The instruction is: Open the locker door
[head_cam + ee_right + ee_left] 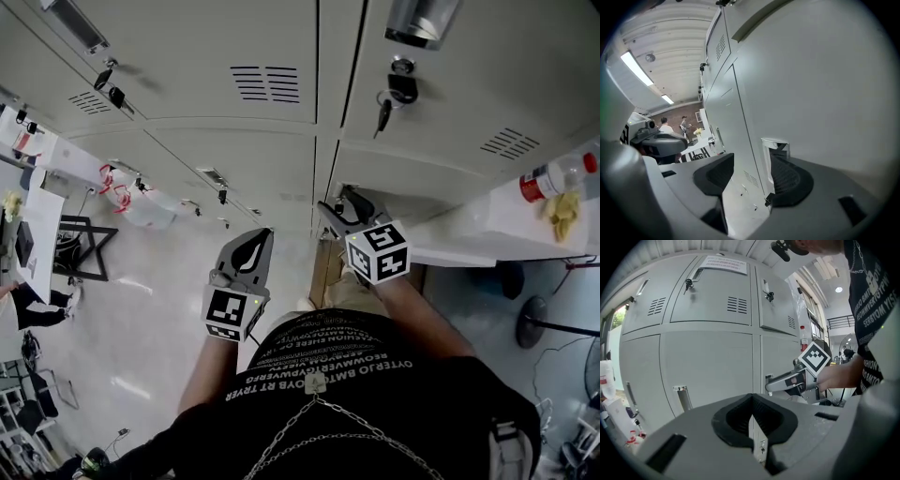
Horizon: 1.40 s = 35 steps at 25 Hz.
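Grey metal lockers [272, 141] fill the wall ahead. My right gripper [336, 208] is at the left edge of a lower locker door [412, 183], by the seam between two columns. In the right gripper view its jaws stand open [750, 164], and the door's recessed handle [776, 148] sits just beyond the right pad [787, 180], with no pad pressing on it. The left gripper view shows the right gripper [769, 385] reaching that small handle [768, 378]. My left gripper [253, 242] hangs back from the lockers, shut and empty [752, 401].
Keys [389, 98] hang from the lock of the upper door. A white table [469, 234] with a red-capped bottle [553, 173] stands at the right, with a stool base [534, 319] below it. A black frame [80, 244] stands at the left. People [665, 125] are far off.
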### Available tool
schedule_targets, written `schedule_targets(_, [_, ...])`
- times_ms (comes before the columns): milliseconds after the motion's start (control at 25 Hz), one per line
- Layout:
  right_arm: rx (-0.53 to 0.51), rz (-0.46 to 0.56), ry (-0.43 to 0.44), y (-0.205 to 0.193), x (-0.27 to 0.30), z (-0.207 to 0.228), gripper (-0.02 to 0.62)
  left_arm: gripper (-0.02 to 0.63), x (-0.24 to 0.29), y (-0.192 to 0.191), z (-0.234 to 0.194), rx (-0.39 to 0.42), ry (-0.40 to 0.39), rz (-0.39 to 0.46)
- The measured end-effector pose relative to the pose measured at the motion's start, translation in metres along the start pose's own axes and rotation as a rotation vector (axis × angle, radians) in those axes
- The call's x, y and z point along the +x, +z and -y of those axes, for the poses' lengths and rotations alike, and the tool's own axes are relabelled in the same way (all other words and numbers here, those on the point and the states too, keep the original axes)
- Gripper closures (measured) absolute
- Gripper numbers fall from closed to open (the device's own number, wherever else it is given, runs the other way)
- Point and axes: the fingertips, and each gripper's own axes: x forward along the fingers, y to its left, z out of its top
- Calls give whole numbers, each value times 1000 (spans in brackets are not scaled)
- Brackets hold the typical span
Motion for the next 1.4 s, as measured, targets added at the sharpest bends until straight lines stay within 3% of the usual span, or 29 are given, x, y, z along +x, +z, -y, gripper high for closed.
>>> schedule_targets(280, [10,25,-72,4,10,7,371,606,-18,-13,-10,-12,24,-4])
schedule_targets(480, [44,8,-45,3,8,2,362,606,-32,-14,-9,-12,26,4])
schedule_targets(560, [47,10,-43,0,2,0,380,606,-37,-13,-6,-13,23,8])
schedule_targets(680, [65,36,-71,-7,-11,0,468,606,-43,-16,0,-13,8,12])
schedule_targets(960, [24,22,-141,-25,-38,-17,486,606,-56,-20,17,6,-44,24])
schedule_targets(1080, [31,20,-179,-34,-52,-20,535,606,-65,-27,26,5,-67,30])
schedule_targets(1400, [36,34,-198,-52,-87,-35,532,606,-86,-42,46,13,-121,22])
